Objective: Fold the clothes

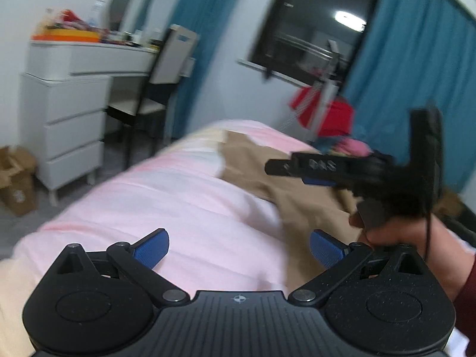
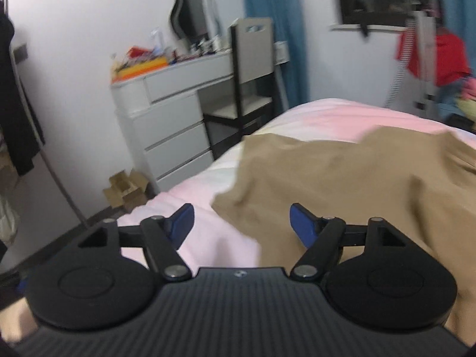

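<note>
A tan garment [image 2: 342,175] lies rumpled on a bed with a pink cover [image 2: 208,238]; it also shows in the left wrist view [image 1: 297,196]. My left gripper [image 1: 239,248] is open and empty above the pink cover [image 1: 166,196], left of the garment. My right gripper [image 2: 241,224] is open and empty, hovering over the garment's near left edge. The right gripper also shows in the left wrist view [image 1: 342,169], held in a hand above the garment. Both views are blurred.
A white dresser with drawers [image 2: 166,131] and a dark chair [image 2: 247,89] stand beyond the bed's left side. Cardboard boxes [image 2: 128,190] lie on the floor. Red clothes [image 1: 324,110] hang on a rack by the blue curtains [image 1: 416,74] and window.
</note>
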